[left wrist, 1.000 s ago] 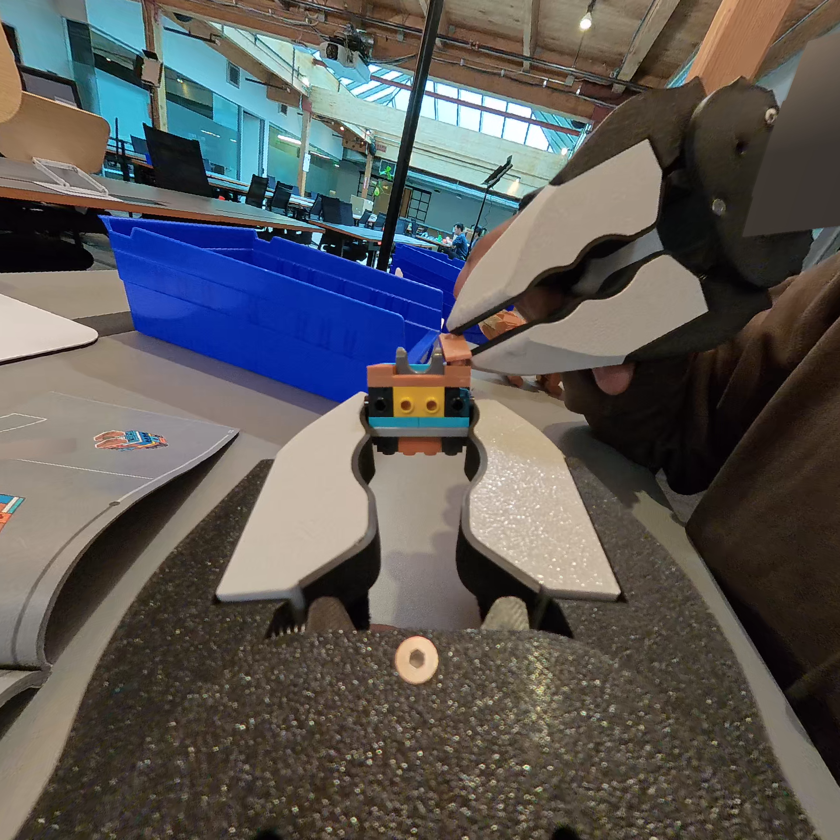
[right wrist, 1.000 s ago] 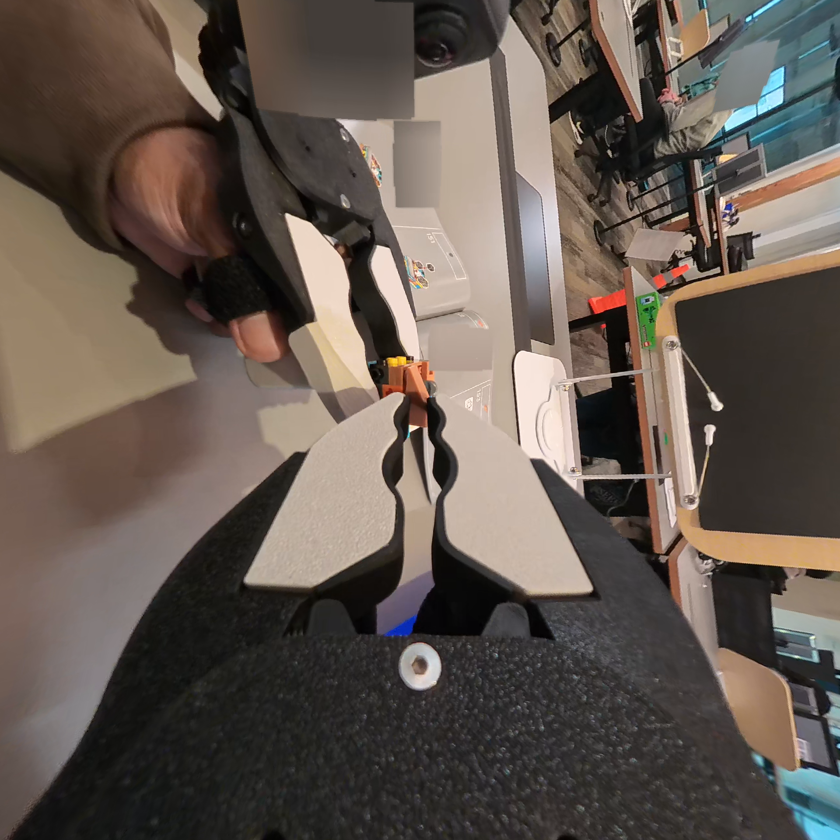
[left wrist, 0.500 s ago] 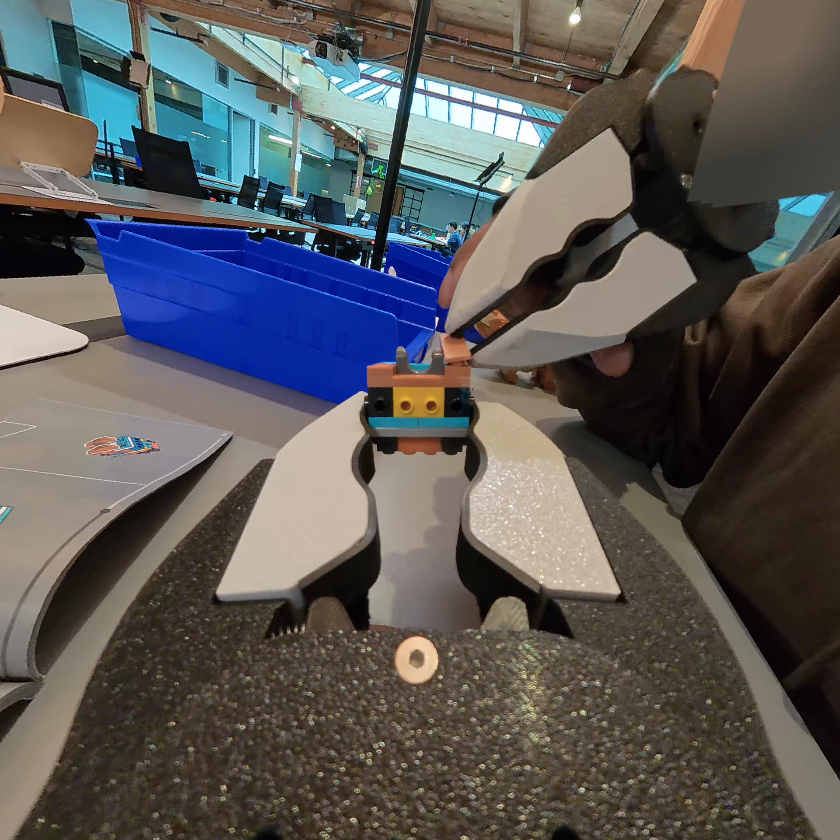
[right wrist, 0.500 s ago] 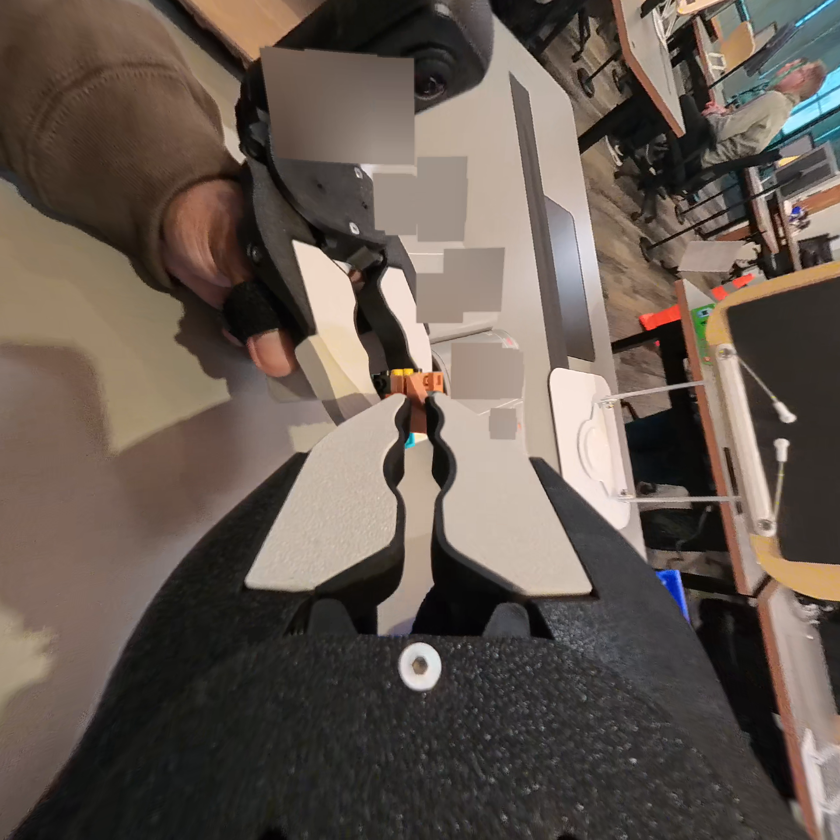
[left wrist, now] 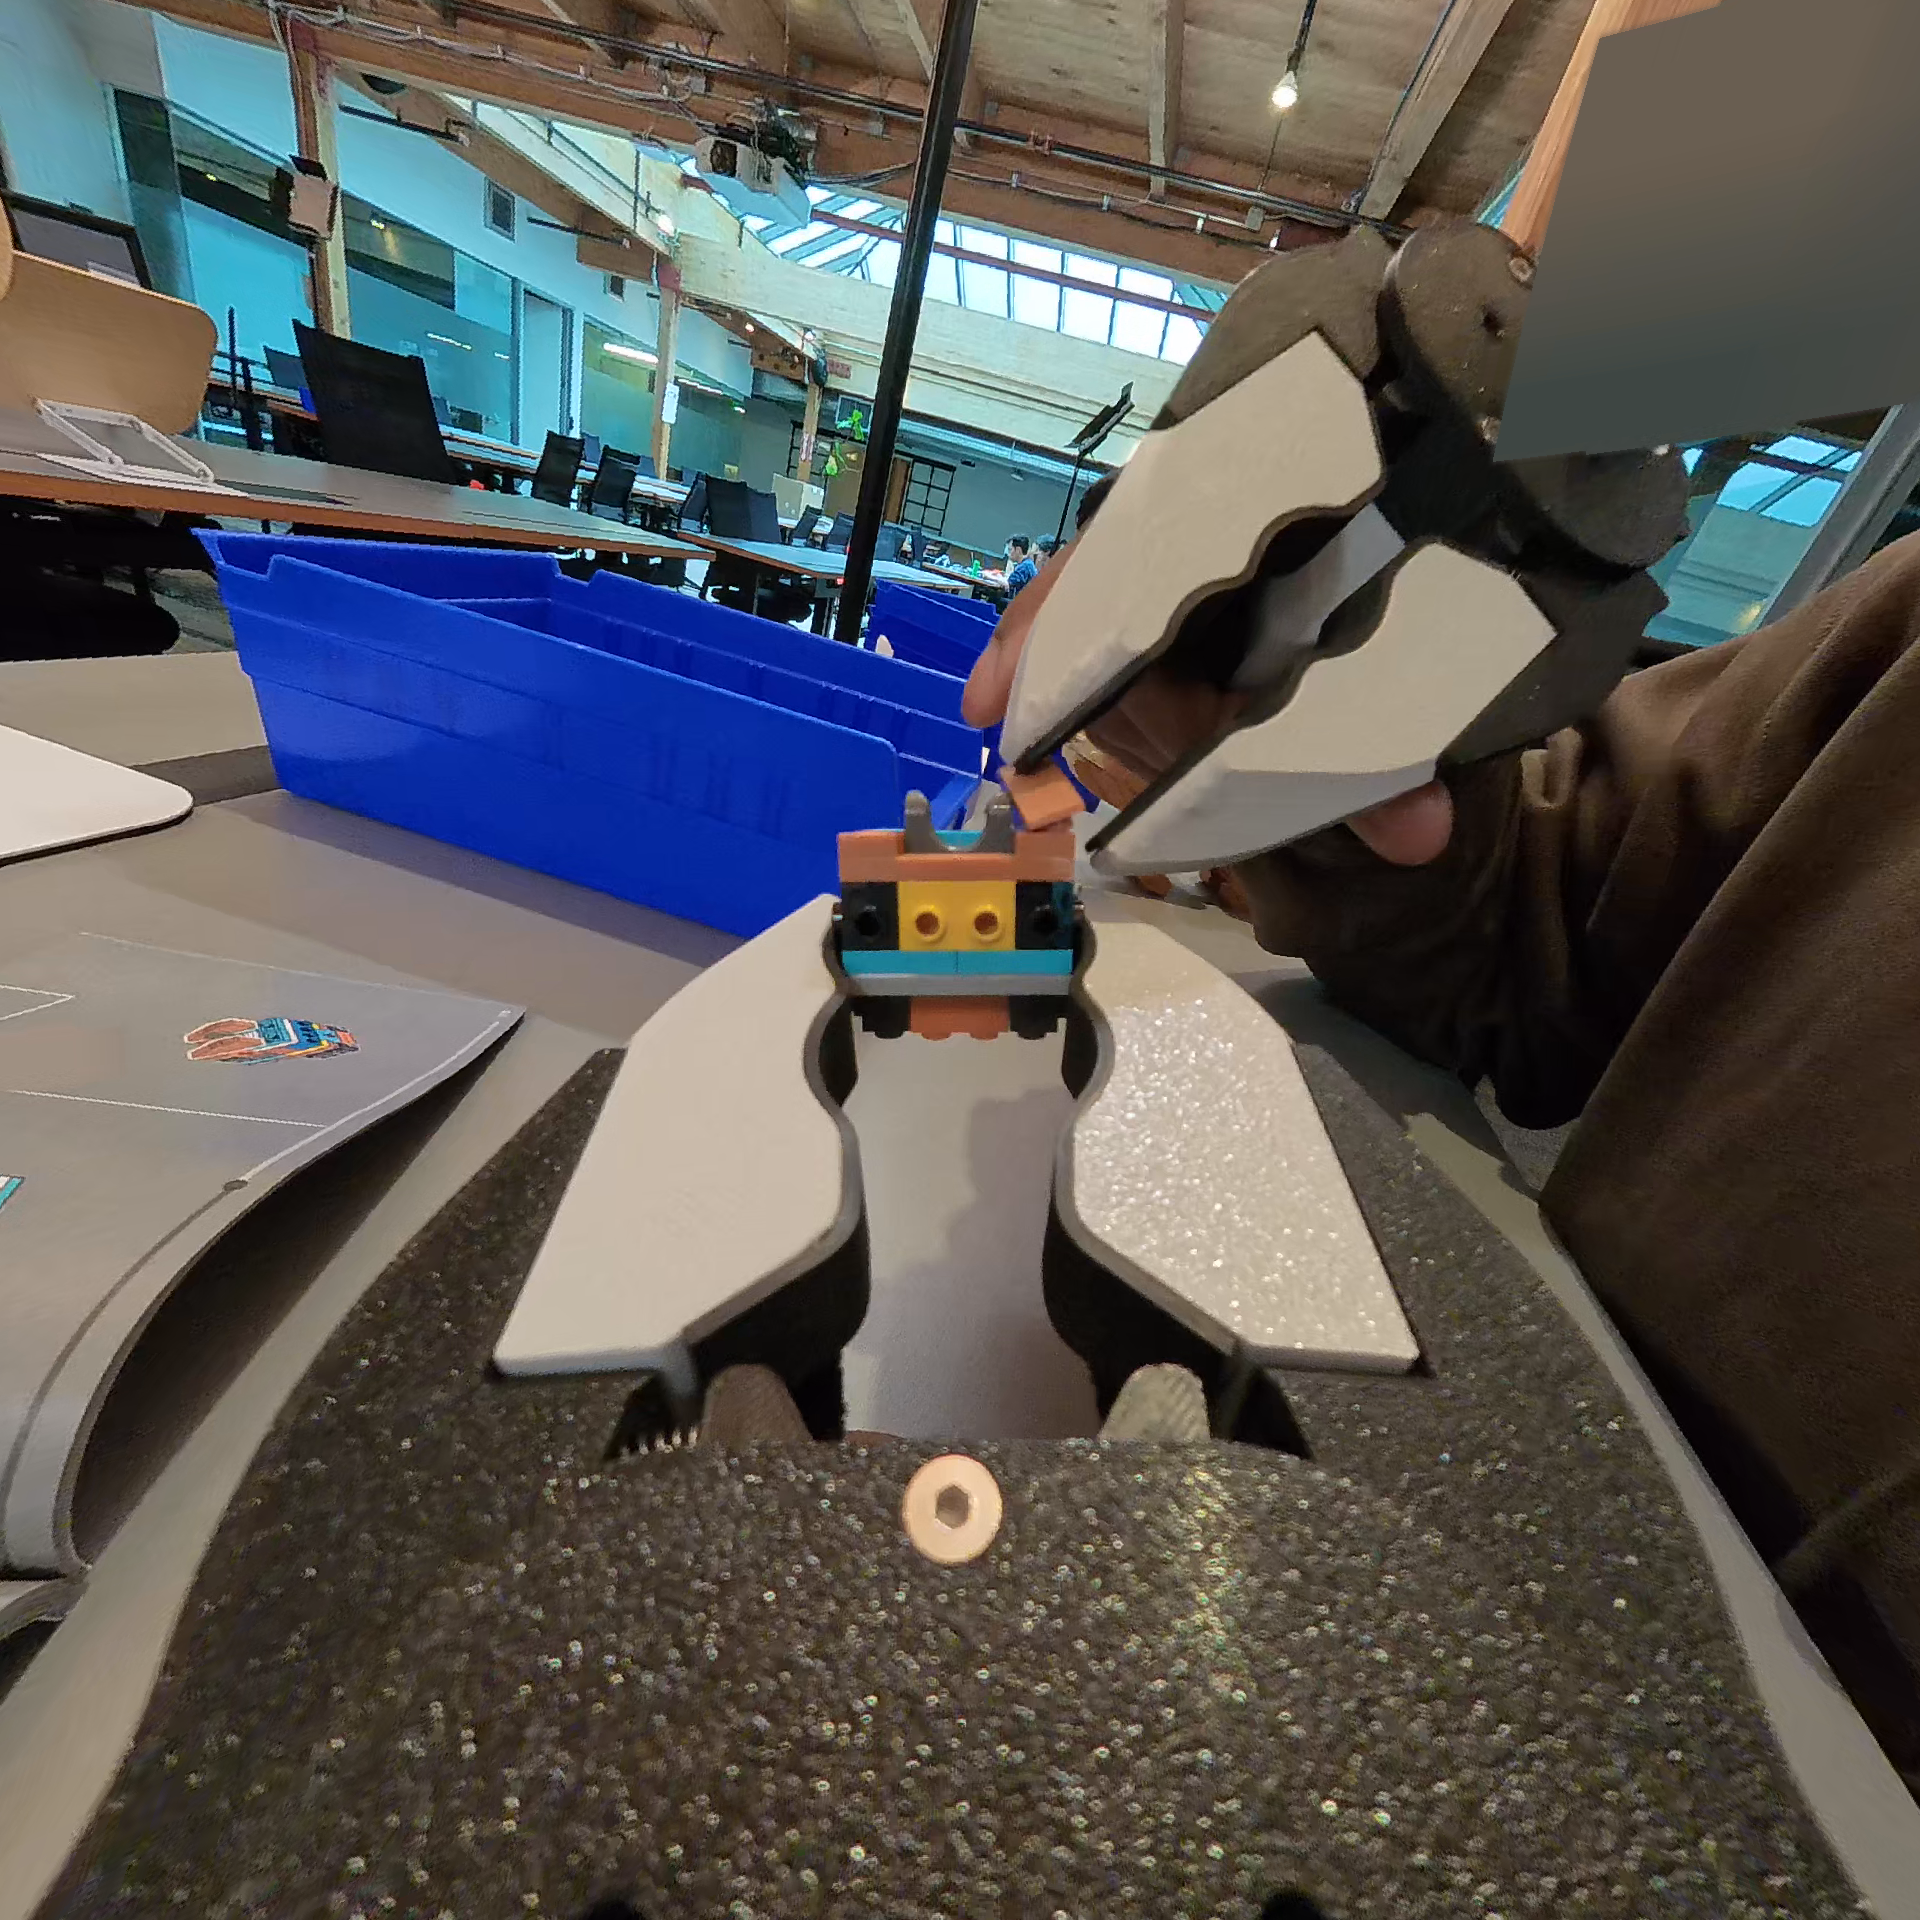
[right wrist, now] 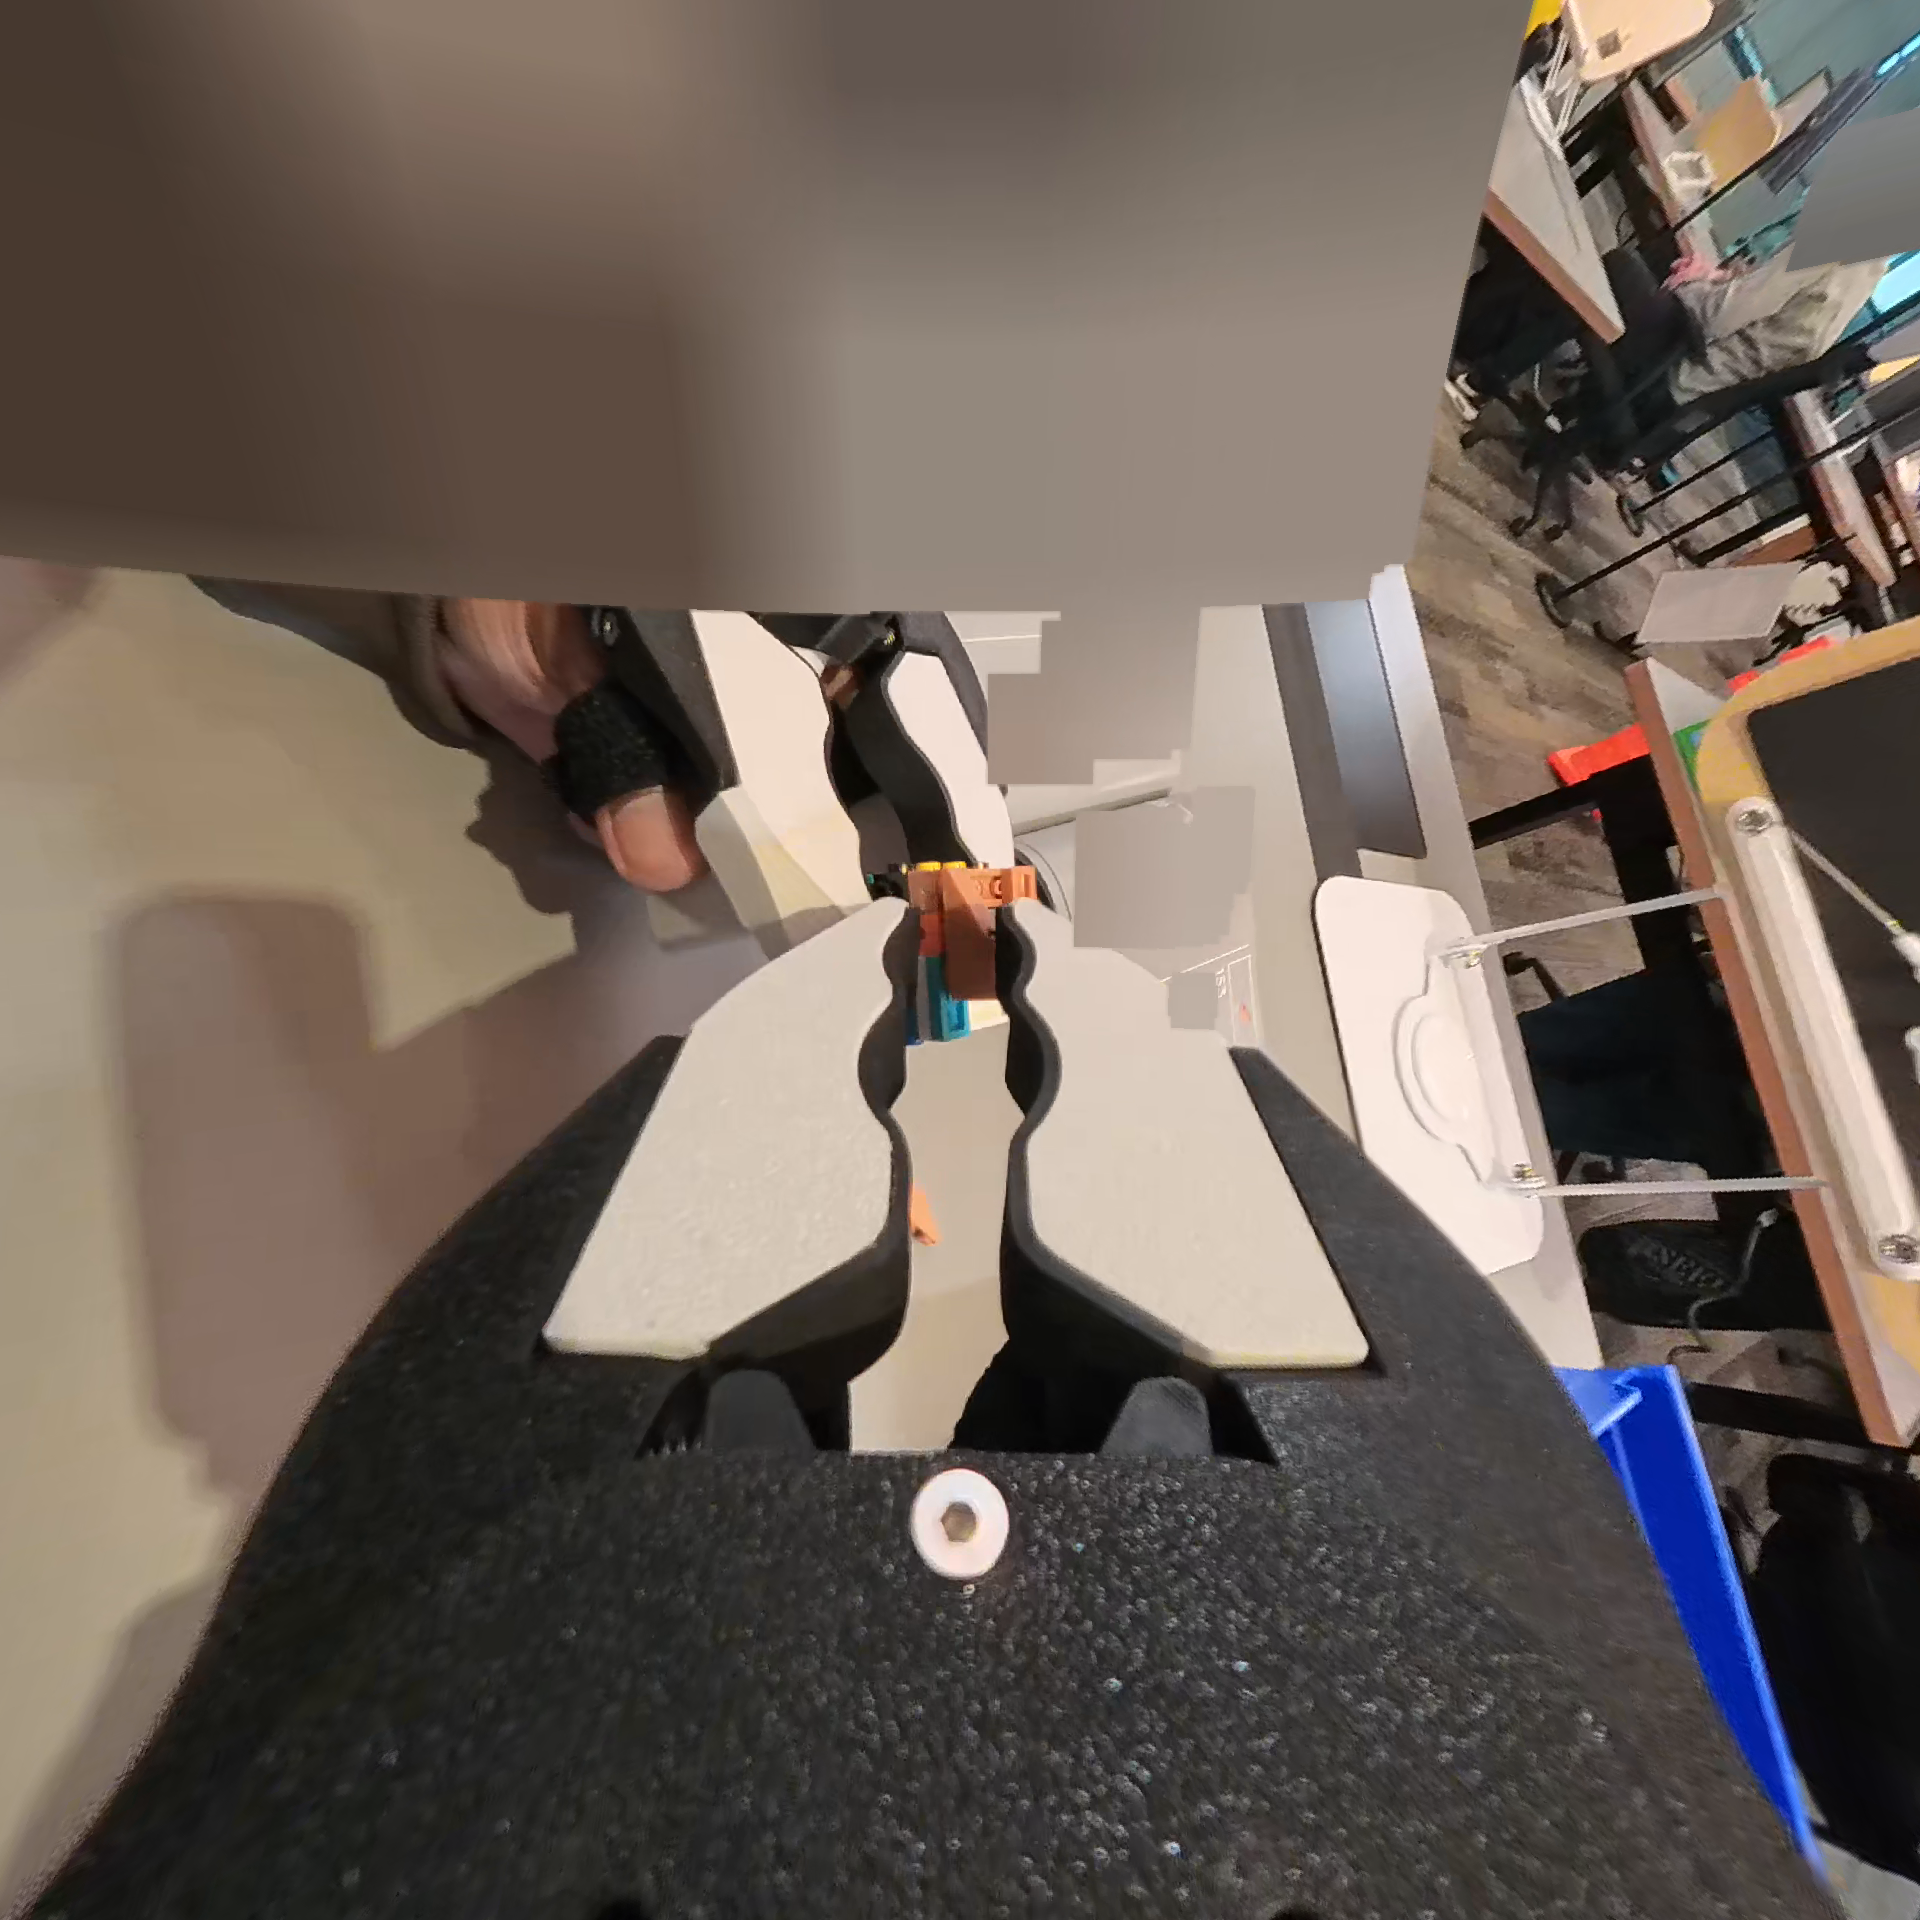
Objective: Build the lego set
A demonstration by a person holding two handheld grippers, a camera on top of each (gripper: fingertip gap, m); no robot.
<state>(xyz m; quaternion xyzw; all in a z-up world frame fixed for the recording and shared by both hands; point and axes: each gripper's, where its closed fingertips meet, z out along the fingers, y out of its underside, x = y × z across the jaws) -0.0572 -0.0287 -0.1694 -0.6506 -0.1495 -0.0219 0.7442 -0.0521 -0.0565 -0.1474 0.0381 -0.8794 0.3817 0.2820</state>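
Observation:
My left gripper (left wrist: 956, 940) is shut on a small lego model (left wrist: 954, 883) with brown, yellow, black and teal layers and a grey forked part on top. It holds the model upright just above the table. My right gripper (left wrist: 1055, 810) comes in from the upper right, its tips at the model's top right corner. A small brown piece (left wrist: 1039, 802) lies tilted there, against the upper tip and apart from the lower one. In the right wrist view my right gripper (right wrist: 956, 914) stands slightly parted around the brown piece (right wrist: 971, 940) and the model (right wrist: 943, 1013).
A blue bin (left wrist: 571, 727) stands behind the model, with a second one farther back. An open instruction booklet (left wrist: 208, 1091) lies at the left. A white tray (right wrist: 1423, 1039) sits near the table edge. A loose orange piece (right wrist: 923, 1221) lies on the table. A brown sleeve (left wrist: 1714, 935) fills the right. The grippers are tip to tip, or close to it.
My right gripper's jaws have parted a little at the model's top corner, and the brown piece now sits tilted on the model. My left gripper still holds the model the same way.

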